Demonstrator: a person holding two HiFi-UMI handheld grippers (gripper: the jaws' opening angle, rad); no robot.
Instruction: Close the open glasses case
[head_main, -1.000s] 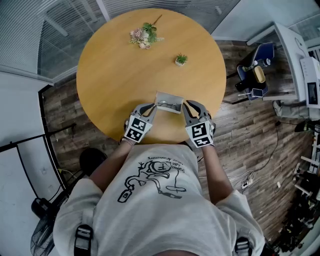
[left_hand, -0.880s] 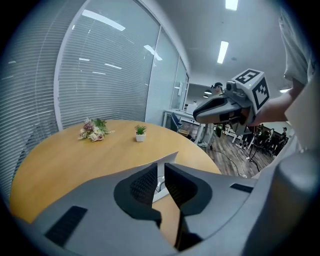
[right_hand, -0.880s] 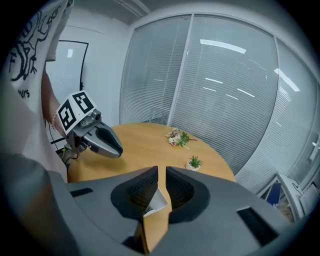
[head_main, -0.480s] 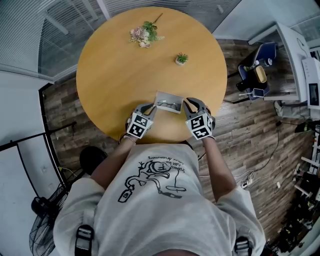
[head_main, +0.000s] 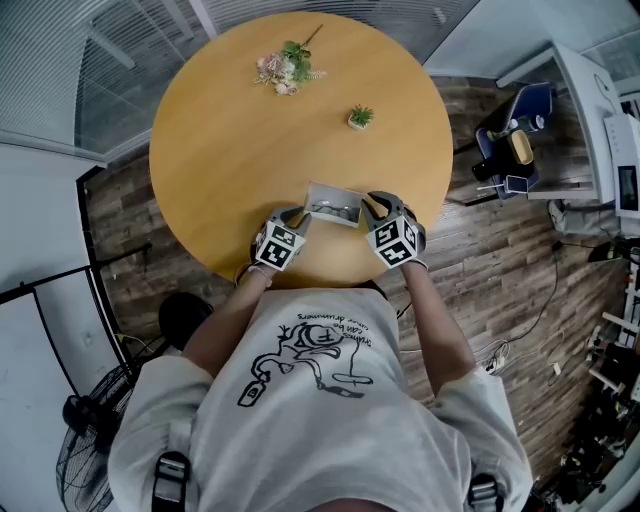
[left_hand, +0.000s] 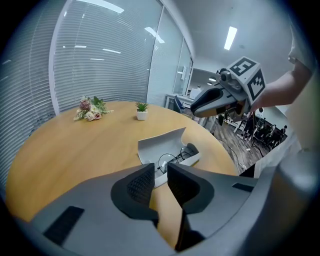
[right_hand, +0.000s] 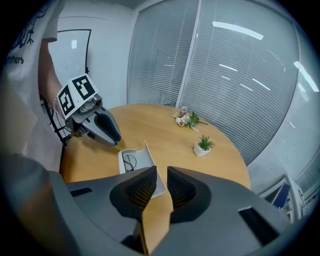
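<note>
An open light-grey glasses case (head_main: 333, 204) lies near the front edge of the round wooden table (head_main: 240, 150), its lid standing up on the far side. Dark-rimmed glasses (left_hand: 175, 156) rest inside the case (left_hand: 165, 147). My left gripper (head_main: 296, 216) sits just left of it and my right gripper (head_main: 372, 208) just right of it. Both are shut with nothing between the fingers. In the right gripper view the case (right_hand: 136, 161) lies beyond my right gripper (right_hand: 161, 179), with the left gripper (right_hand: 102, 128) behind it. The left gripper view shows the right gripper (left_hand: 217, 99) hovering above the case's far end.
A small bunch of flowers (head_main: 284, 68) lies at the table's far side, and a little potted plant (head_main: 360, 117) stands right of centre. Window blinds run behind the table. A blue chair (head_main: 515, 130) with items on it stands on the wood floor at the right.
Both grippers have edged forward toward the case's ends; the right one has moved more. The case has not moved and its lid is still up.
</note>
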